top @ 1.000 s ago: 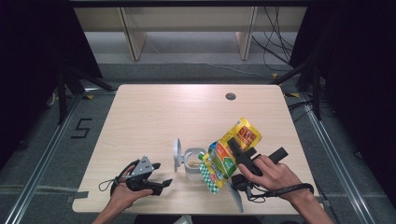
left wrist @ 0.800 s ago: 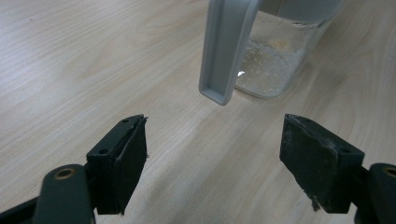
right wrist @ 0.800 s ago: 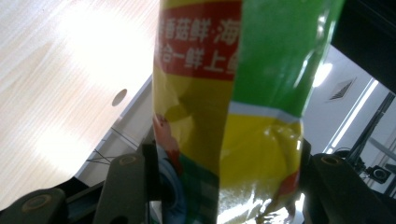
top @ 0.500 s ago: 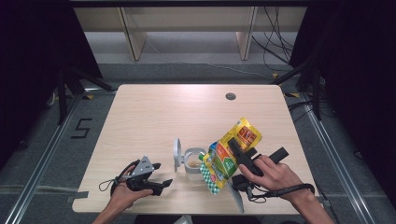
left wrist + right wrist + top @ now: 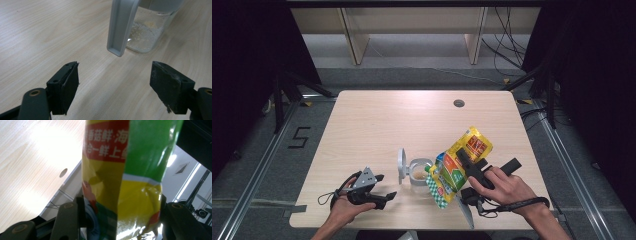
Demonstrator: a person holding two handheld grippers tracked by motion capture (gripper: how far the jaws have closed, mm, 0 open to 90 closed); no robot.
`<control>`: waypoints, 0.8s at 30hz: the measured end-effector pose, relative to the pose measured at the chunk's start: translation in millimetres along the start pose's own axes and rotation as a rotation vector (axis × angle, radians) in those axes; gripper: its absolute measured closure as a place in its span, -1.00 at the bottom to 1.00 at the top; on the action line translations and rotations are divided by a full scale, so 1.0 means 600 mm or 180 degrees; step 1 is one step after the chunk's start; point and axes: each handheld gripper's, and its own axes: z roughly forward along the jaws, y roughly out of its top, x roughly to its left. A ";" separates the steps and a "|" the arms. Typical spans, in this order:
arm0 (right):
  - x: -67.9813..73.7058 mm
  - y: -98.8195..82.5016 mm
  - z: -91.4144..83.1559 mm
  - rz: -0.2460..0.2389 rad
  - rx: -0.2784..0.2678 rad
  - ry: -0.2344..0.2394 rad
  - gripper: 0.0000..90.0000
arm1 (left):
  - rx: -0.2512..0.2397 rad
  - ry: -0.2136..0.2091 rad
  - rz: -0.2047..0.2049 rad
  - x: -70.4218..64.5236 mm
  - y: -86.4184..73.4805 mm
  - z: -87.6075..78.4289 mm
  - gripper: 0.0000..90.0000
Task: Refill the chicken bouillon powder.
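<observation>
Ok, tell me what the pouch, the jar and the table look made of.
Pouch: glossy printed plastic film, going by its creases and sheen. Jar: clear glass or hard plastic, since the powder shows through; its flip lid looks like matte grey plastic. Table: pale wood-grain top, likely laminate.

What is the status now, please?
Right gripper clamps snack bag, tipped over open jar. Left gripper open, empty, beside jar. Nothing blocking.

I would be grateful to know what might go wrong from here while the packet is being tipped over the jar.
The tilted snack packet hangs beside the clear jar's small mouth, so contents may spill onto the table. The left gripper rests open and apart from the jar, so a nudge from the packet could push the jar. The right gripper squeezes the soft packet, which may slip.
</observation>
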 end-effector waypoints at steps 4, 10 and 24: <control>-0.001 0.000 0.000 -0.0016 -0.0005 -0.0003 0.15 | 0.0000 0.0002 0.0002 0.000 0.000 0.000 -0.49; 0.002 0.000 0.001 0.0040 -0.0016 -0.0015 0.15 | 0.0001 0.0003 0.0003 0.000 0.000 0.000 -0.49; 0.001 -0.001 0.000 -0.0002 -0.0017 -0.0013 0.16 | 0.0009 0.0010 0.0016 0.000 0.000 0.000 -0.49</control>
